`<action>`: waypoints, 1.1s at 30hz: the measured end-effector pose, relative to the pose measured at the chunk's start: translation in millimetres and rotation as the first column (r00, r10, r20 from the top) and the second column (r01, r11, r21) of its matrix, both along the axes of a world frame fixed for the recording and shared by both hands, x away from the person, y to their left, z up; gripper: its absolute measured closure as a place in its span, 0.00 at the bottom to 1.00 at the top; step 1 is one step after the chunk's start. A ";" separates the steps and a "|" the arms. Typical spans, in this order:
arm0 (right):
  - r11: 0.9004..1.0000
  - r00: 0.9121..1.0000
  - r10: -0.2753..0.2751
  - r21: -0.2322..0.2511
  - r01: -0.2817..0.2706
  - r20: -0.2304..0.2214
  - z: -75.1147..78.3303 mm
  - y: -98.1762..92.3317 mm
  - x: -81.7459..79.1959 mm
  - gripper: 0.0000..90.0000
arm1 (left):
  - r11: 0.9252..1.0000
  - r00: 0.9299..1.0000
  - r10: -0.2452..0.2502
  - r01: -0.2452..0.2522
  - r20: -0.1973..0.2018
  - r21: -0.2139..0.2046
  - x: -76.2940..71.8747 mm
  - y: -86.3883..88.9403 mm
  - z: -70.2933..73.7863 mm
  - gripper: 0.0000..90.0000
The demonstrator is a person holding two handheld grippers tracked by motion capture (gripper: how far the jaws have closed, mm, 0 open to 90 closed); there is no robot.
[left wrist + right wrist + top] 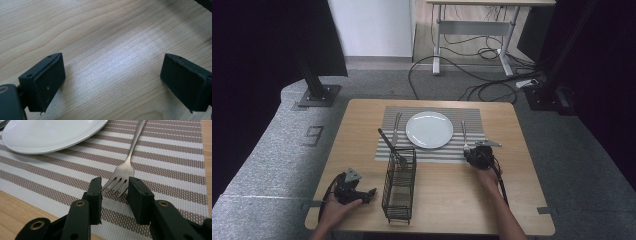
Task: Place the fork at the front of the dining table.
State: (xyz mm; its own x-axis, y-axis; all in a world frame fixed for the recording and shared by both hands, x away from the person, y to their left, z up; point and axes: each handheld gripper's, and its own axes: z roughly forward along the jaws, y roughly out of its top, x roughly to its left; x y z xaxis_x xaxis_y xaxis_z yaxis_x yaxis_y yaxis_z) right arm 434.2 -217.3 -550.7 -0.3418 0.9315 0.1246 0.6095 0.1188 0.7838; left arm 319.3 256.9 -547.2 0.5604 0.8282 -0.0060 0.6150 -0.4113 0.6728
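Nearest the camera in the high view: the wire caddy [399, 184], standing upright on the near half of the wooden counter [452, 200], between the two hands. One dark-handled utensil [388, 142] leans out of its far end, tilted toward the left.

Left claw [371, 192]: resting low on the counter at the near left corner, just beside the caddy, held in the person's left hand [334, 207]. In the left gripper view its jaws stand wide apart over bare wood, with nothing between them.

Right claw [115, 190]: at the near right edge of the striped placemat [175, 157], pointing away from the person. Its jaws are partly closed and flank the tines of the fork [125, 168]. The tines lie between the pads; whether the pads press on them cannot be told.

Fork: lying flat on the placemat, just right of the white plate [50, 135] and apart from it, handle pointing away from the person, tines toward the near edge.

Plate: centred on the placemat. A knife [396, 129] lies on the mat just left of it.
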 end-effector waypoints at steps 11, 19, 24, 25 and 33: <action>1.000 1.000 -0.011 0.012 0.011 -0.011 -1.1 0.1 12.7 0.69 | 1.000 1.000 0.001 -0.001 0.000 0.000 -0.2 0.0 0.0 0.06; 1.000 1.000 -0.001 0.014 0.001 -0.019 -1.4 1.7 19.0 0.67 | 1.000 1.000 0.002 -0.002 0.001 0.000 -0.3 0.1 0.0 0.06; 1.000 1.000 -0.006 0.019 0.006 -0.023 -0.4 0.4 18.0 0.60 | 1.000 1.000 0.002 -0.002 0.001 0.000 -0.4 0.1 0.0 0.06; 1.000 1.000 -0.010 0.027 0.010 -0.019 1.8 -0.5 16.7 0.59 | 1.000 1.000 0.002 -0.002 0.001 0.000 -0.4 0.1 0.0 0.06; 0.998 0.999 0.031 0.046 -0.032 0.013 23.6 -6.8 -2.8 0.53 | 1.000 1.000 0.002 -0.002 0.001 0.000 -0.4 0.1 0.0 0.06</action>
